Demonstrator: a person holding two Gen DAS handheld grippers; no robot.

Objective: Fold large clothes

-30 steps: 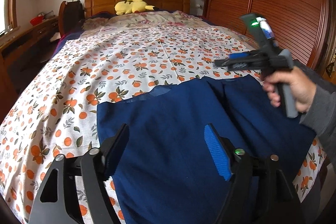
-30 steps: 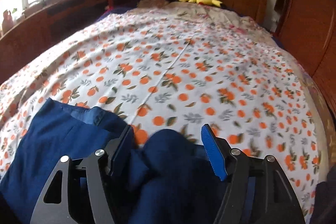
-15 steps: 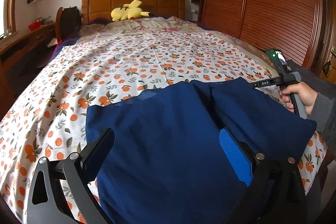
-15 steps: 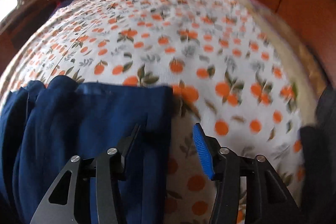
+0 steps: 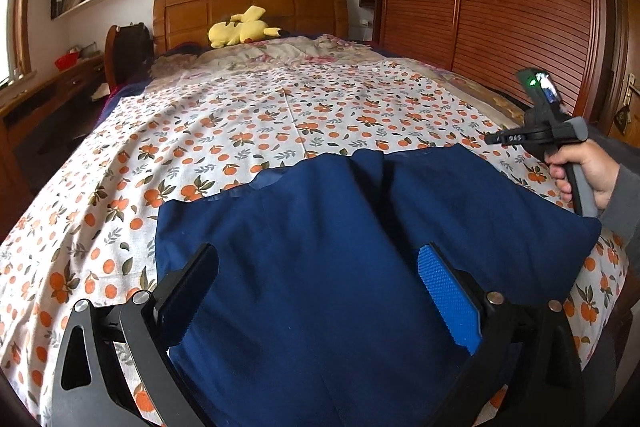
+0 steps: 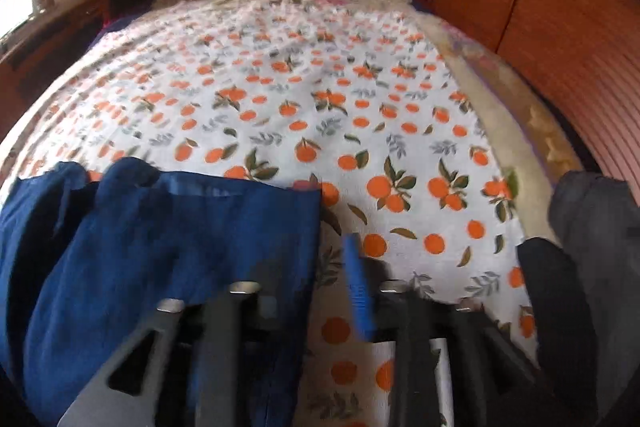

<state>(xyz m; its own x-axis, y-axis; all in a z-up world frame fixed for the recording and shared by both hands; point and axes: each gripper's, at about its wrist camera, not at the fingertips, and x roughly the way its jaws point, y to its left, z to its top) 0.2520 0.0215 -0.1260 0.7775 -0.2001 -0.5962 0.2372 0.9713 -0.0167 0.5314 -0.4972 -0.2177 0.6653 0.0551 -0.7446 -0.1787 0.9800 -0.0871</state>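
Navy garment (image 5: 328,247) — the large piece of clothing to be folded — lay flat on the orange-print bedspread (image 5: 248,123) at the foot of the bed, its far hem toward 12 o'clock and a dark crease running up its middle. In the left wrist view we held the left gripper (image 5: 320,287) above the cloth with its jaws spread as wide as they went; the fabric showed between the two fingers, but neither pad pressed on it. At 3 o'clock in that view we saw the right gripper (image 5: 496,139), held by a hand (image 5: 584,171) in a grey sleeve, over the garment's right edge. In the right wrist view, which was blurred, the right gripper (image 6: 316,263) had its jaws closing over that edge — the dark finger lay over the navy cloth, the blue pad (image 6: 358,291) over the bedspread just beside it — and they had not yet met on the fabric. A yellow plush toy (image 5: 242,29) lay at 12 o'clock against the wooden headboard (image 5: 248,1), and a slatted wooden wardrobe (image 5: 520,7) stood from 1 to 3 o'clock.
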